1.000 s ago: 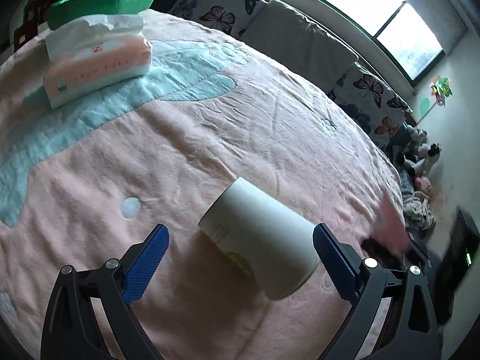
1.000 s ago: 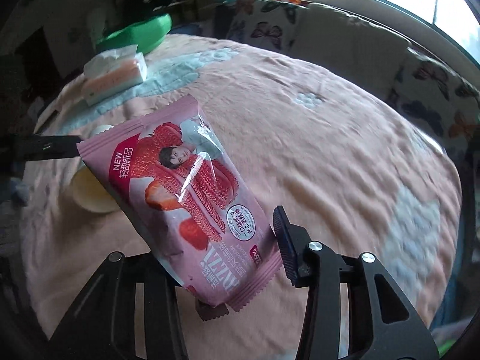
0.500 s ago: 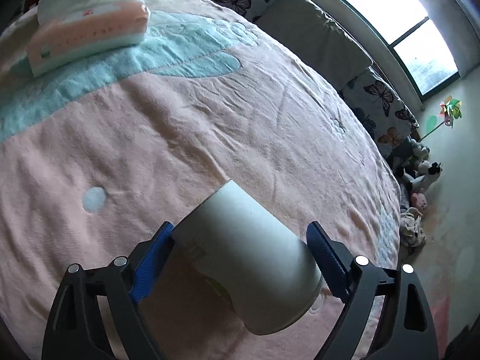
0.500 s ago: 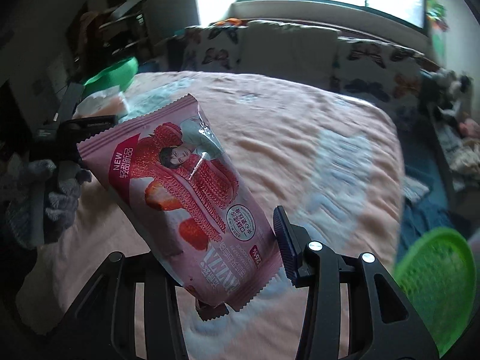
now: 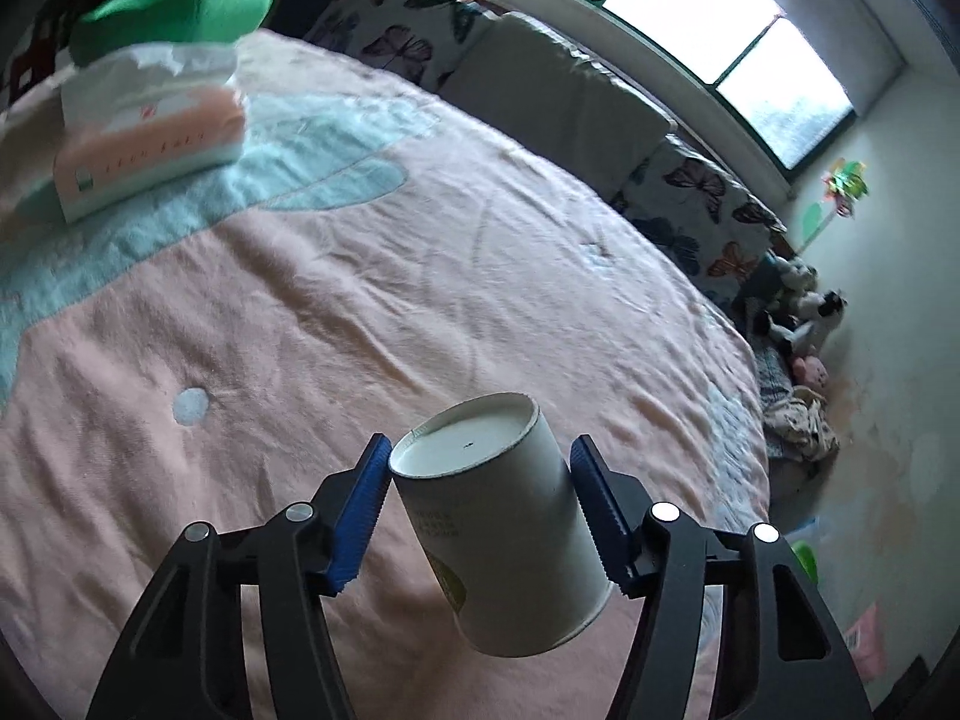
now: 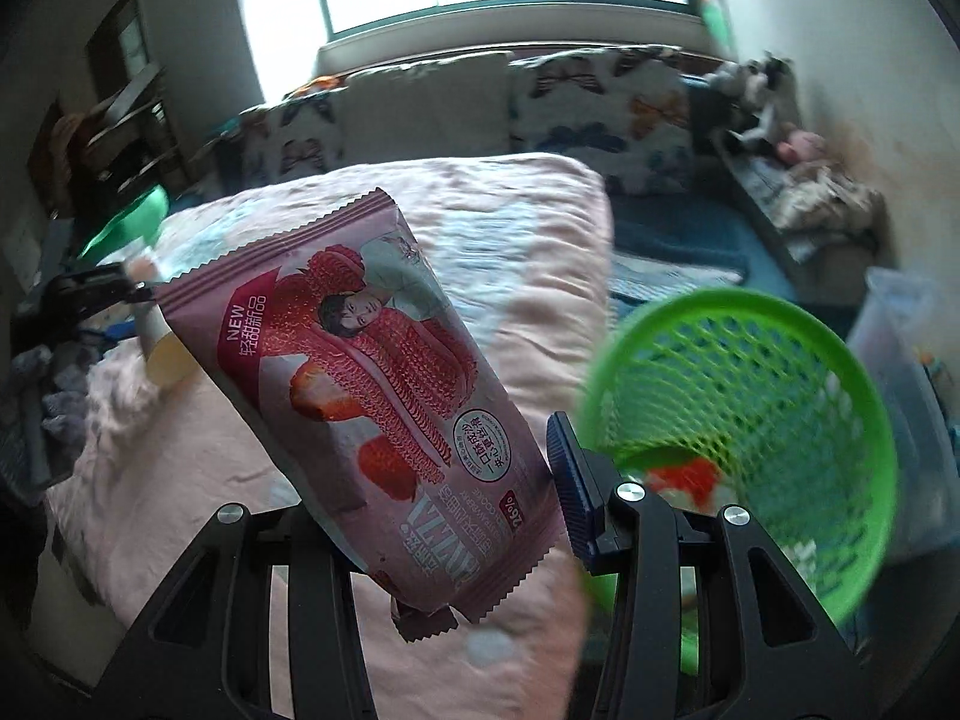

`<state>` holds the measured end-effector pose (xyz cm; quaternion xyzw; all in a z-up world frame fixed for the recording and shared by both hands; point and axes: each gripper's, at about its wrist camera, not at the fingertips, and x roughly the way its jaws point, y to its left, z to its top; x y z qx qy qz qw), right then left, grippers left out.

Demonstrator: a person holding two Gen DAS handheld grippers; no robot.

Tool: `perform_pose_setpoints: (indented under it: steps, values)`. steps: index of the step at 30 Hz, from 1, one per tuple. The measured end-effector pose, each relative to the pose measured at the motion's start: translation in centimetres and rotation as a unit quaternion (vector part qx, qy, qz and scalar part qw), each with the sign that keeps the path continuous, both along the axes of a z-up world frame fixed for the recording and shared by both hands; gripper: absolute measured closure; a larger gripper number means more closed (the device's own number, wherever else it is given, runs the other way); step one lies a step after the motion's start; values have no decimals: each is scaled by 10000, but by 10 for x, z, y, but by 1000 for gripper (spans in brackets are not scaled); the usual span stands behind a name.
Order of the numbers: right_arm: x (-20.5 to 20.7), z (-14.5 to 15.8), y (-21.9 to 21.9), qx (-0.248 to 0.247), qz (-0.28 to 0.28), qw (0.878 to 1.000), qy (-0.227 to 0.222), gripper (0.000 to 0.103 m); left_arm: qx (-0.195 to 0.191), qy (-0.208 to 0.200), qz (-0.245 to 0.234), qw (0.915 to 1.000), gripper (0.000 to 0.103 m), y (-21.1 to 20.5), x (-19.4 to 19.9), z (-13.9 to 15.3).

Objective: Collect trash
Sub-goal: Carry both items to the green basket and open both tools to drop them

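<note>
My left gripper (image 5: 480, 504) is shut on a white paper cup (image 5: 504, 528) and holds it tilted, bottom end up, above the pink bedspread (image 5: 360, 300). My right gripper (image 6: 444, 516) is shut on a pink strawberry snack wrapper (image 6: 372, 384), held upright over the bed's edge. A green mesh waste basket (image 6: 750, 396) stands on the floor just right of the right gripper, with some trash inside. The left gripper and the cup show blurred at the left of the right wrist view (image 6: 156, 348).
A tissue pack (image 5: 150, 138) and a green bowl-shaped thing (image 5: 174, 12) sit at the far left of the bed. Butterfly cushions (image 5: 690, 198) line the window side. Soft toys (image 5: 798, 312) and a clear plastic bin (image 6: 900, 372) are on the floor.
My left gripper has closed on the cup and lifted it off the bedspread. My right gripper has swung right with the wrapper, and the green basket has come into view.
</note>
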<state>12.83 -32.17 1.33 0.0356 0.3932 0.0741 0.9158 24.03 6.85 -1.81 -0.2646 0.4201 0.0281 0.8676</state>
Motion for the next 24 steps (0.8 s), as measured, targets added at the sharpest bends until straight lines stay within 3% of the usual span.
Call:
perform_pose_setpoints:
  steps: [11,16,24]
  values:
    - [-25,-16,-58,121,-833,9964,113,58,92,-506,-937,9943,44,-58,-30,36]
    - [-27,-24,-80,189,-1130,9932,201,57,142,-742,-1537,9852,44,-107,-33,54]
    - [-25,-36,-107,276,-1519,9874,345,46,73,-761,-2278,9707,44,-180,-26,61]
